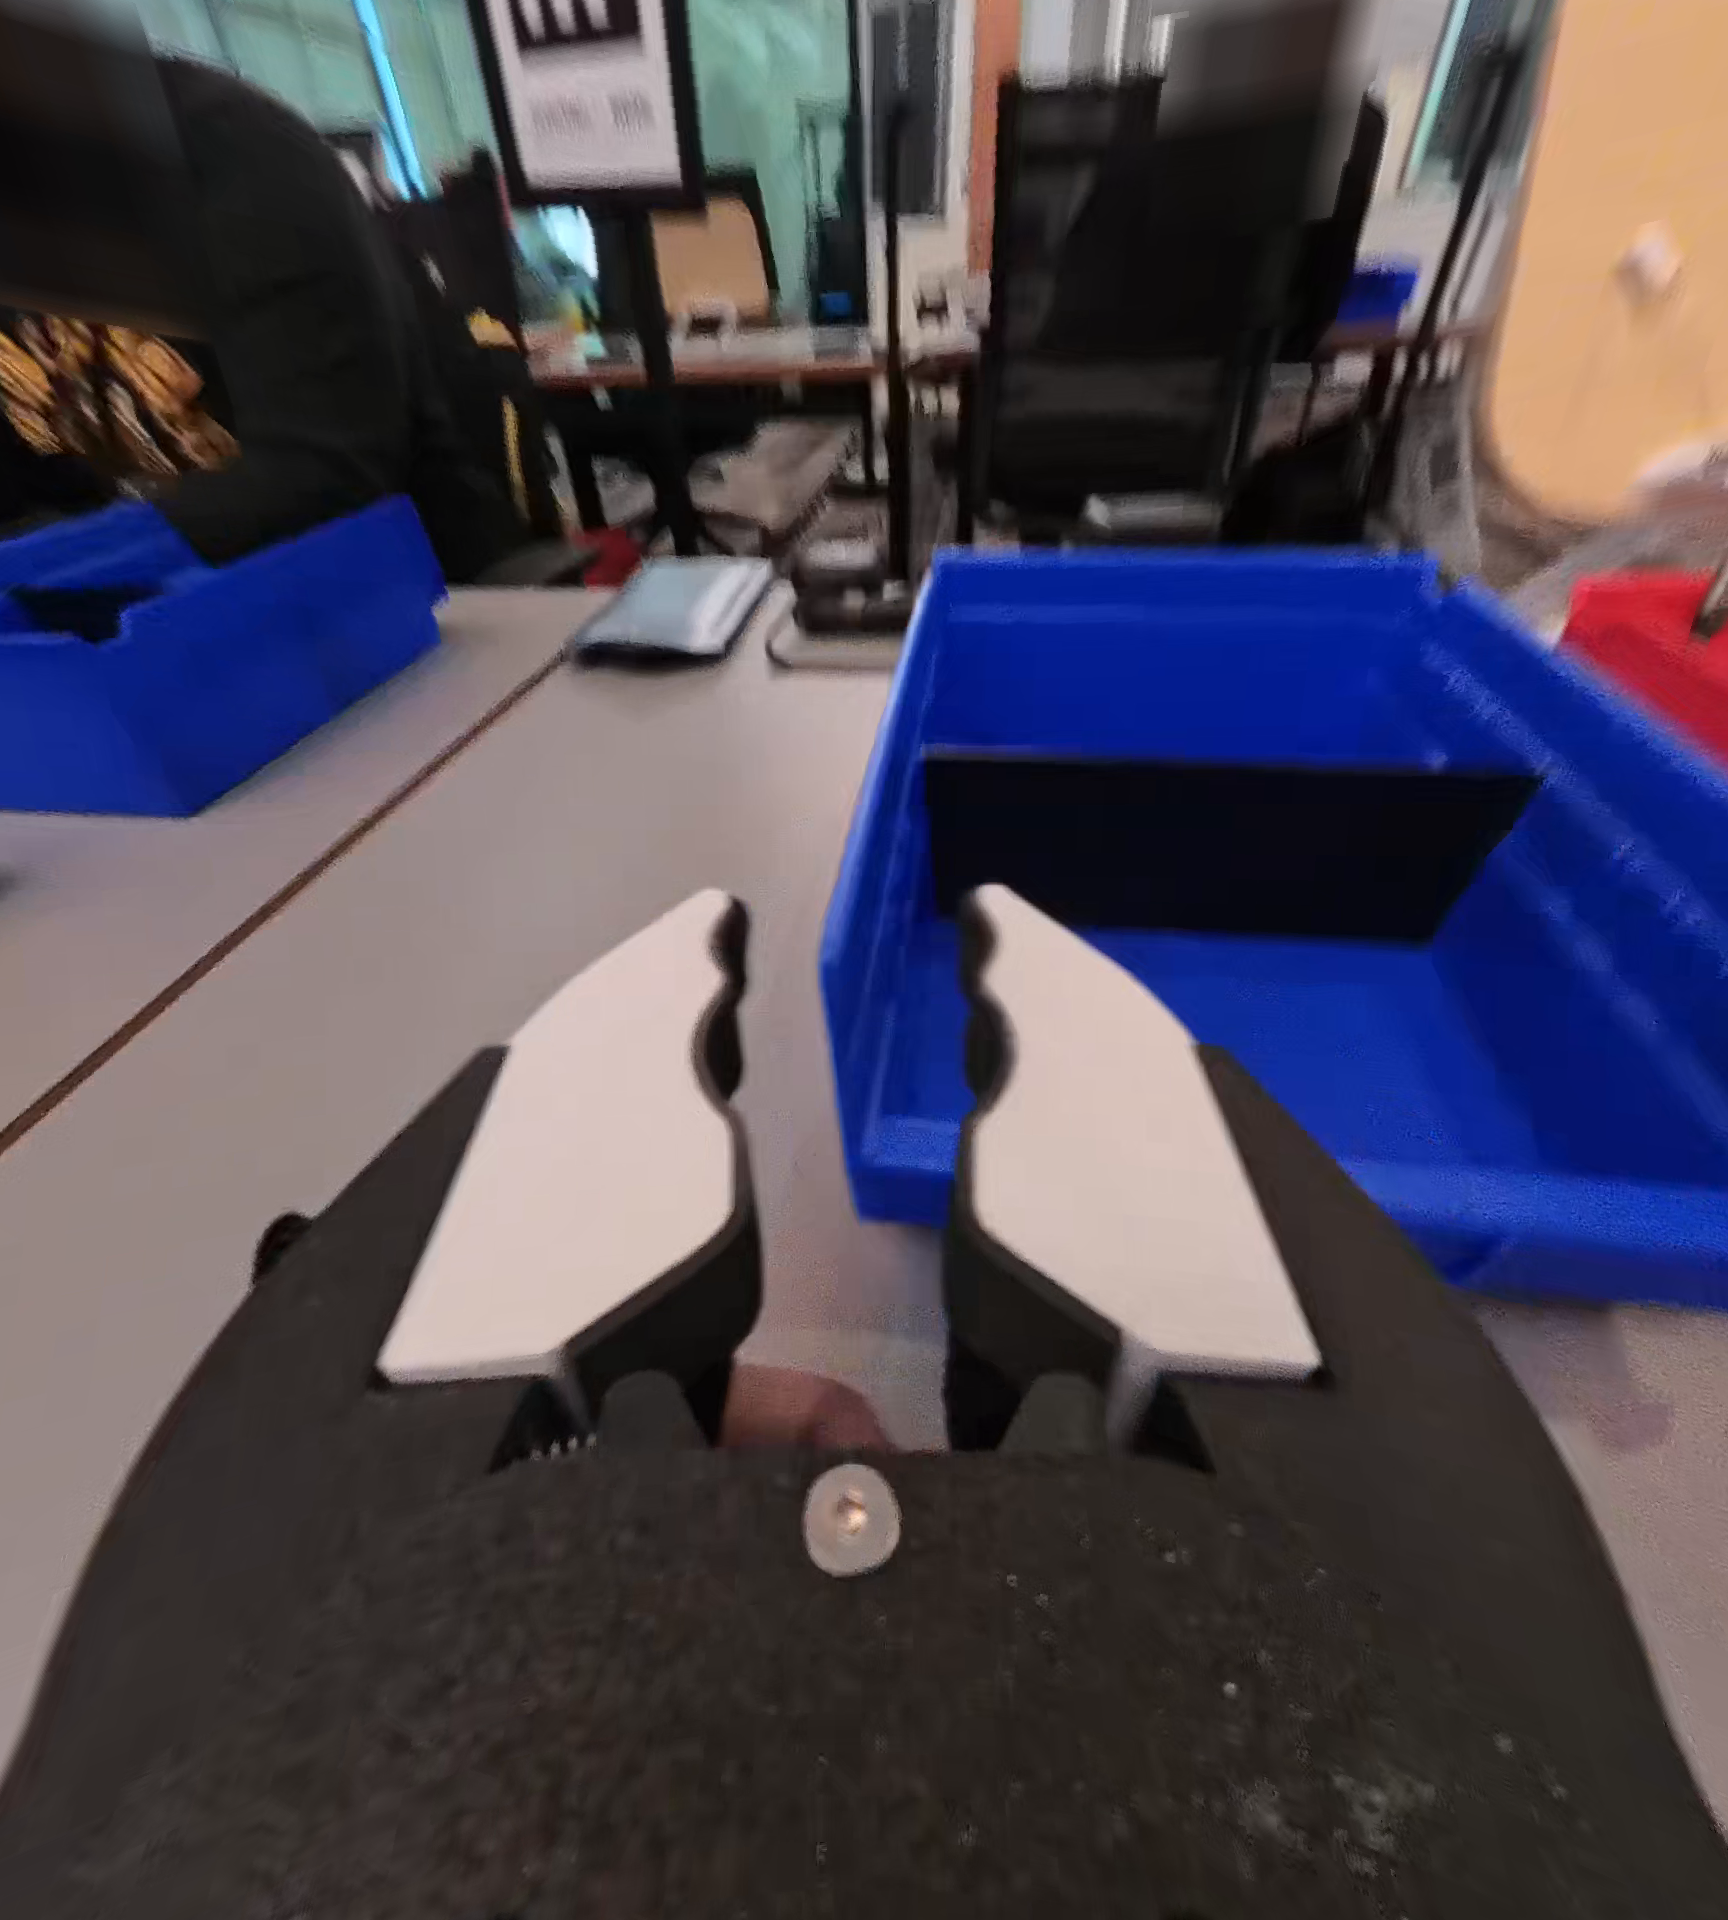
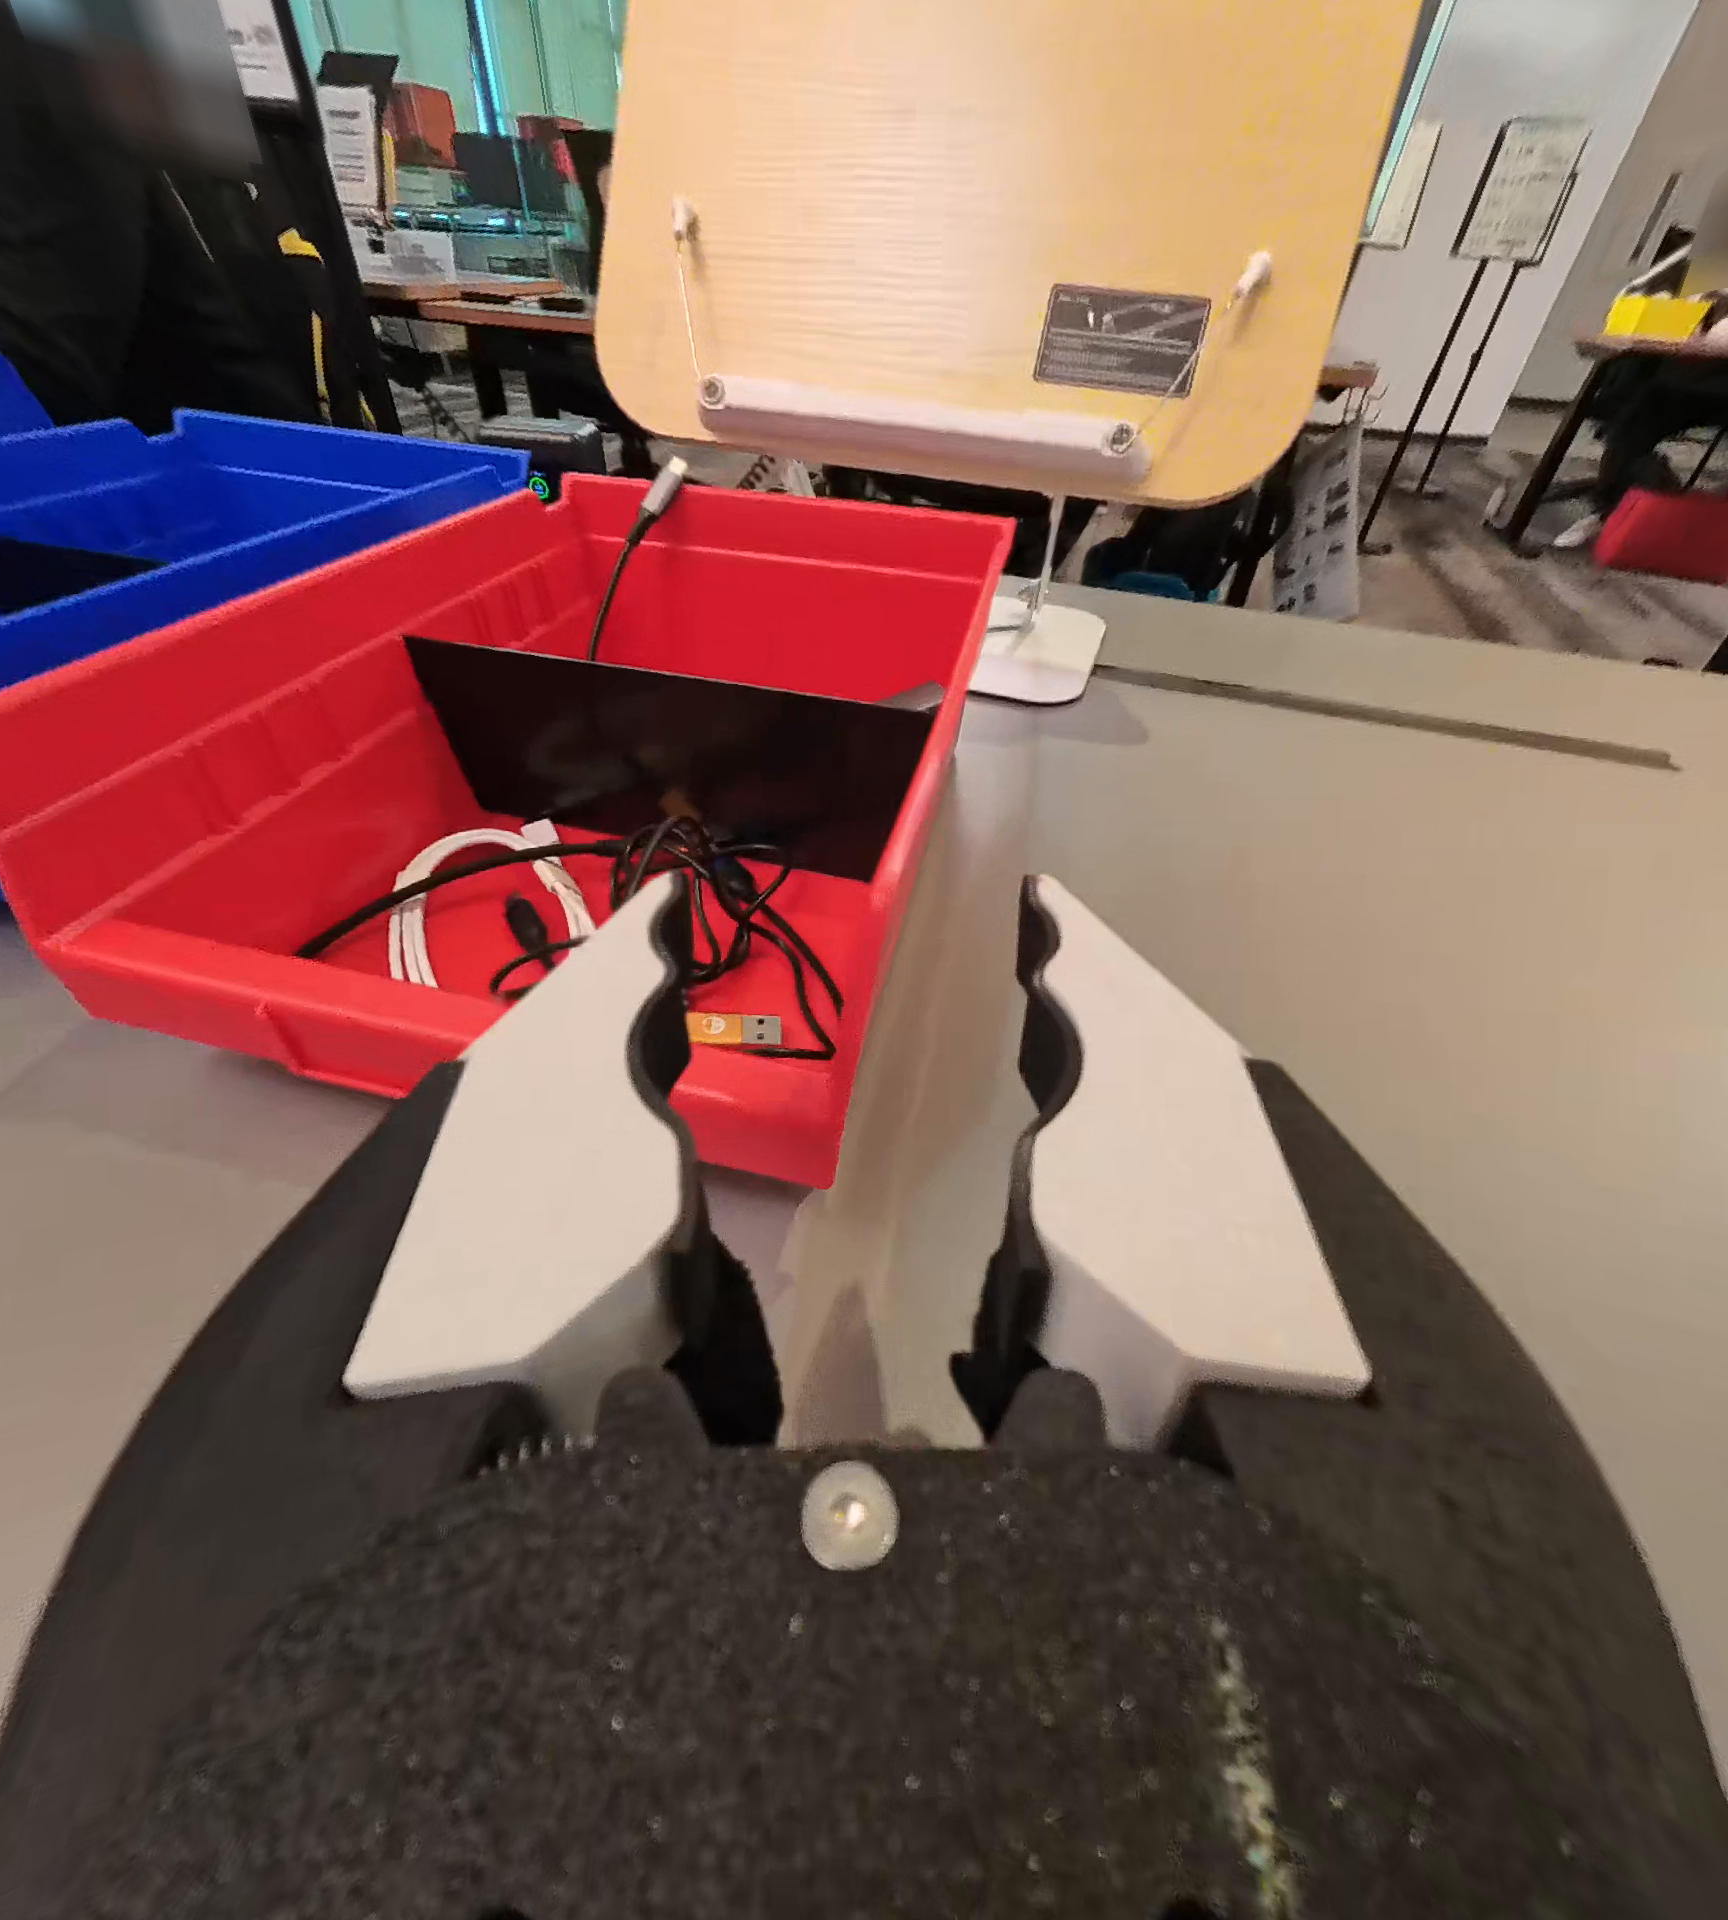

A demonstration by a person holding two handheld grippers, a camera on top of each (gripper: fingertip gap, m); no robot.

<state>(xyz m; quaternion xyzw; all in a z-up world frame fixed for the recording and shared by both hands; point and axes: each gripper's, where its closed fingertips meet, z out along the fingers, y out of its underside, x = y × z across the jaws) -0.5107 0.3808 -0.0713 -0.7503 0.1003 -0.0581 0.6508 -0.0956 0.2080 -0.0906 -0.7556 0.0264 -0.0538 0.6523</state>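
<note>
My left gripper (image 1: 852, 935) is open and empty above the grey table, just left of the near left corner of a blue bin (image 1: 1618, 1236). That bin has a black divider (image 1: 1213, 842) and its front part looks empty. My right gripper (image 2: 852, 914) is open and empty at the near right corner of a red bin (image 2: 216, 748). The red bin holds a white cable (image 2: 424, 904), tangled black cables (image 2: 735, 904) and an orange USB plug (image 2: 735, 1029) in front of a black divider (image 2: 694, 748). Another black cable (image 2: 621, 582) sticks up behind the divider.
A second blue bin (image 1: 164, 675) stands far left by a person in black (image 1: 268, 312). The red bin's edge (image 1: 1712, 665) shows right of the blue bin. A wooden panel on a stand (image 2: 995, 229) rises behind the red bin. Blue bins (image 2: 164, 499) sit to its left. About 45 centimeters separates my left fingertips from my right.
</note>
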